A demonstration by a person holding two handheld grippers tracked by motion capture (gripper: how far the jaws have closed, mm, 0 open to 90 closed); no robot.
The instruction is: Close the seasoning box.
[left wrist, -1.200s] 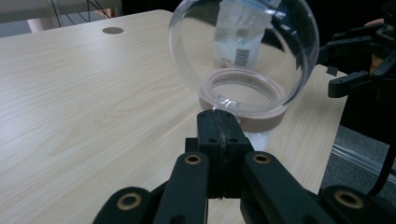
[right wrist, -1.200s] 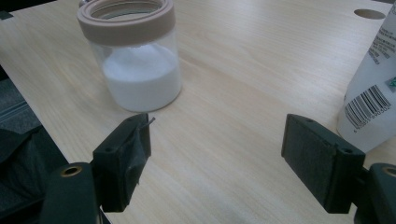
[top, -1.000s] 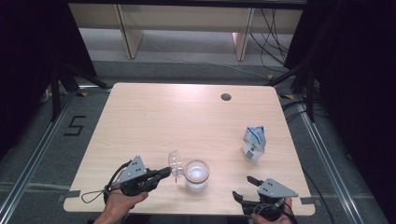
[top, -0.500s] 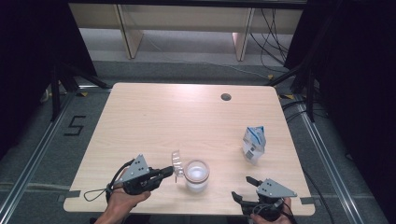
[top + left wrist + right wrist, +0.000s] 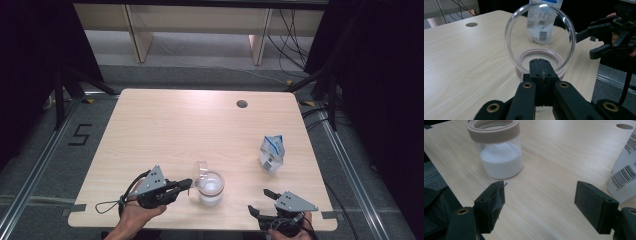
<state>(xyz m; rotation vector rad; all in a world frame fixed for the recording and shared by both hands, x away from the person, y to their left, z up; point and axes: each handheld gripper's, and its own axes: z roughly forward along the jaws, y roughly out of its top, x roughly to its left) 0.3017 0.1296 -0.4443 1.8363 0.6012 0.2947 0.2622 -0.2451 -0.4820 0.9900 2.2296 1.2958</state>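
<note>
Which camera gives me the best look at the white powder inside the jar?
The right gripper view: the white powder shows clearly through the jar wall, filling its lower part. The high view shows it only as a small pale patch, and the left gripper view barely shows it past the open lid.

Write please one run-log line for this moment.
left gripper: shut on clear lid, lid upright above jar | right gripper: open, empty | jar: open, white powder inside | pouch: untouched
</note>
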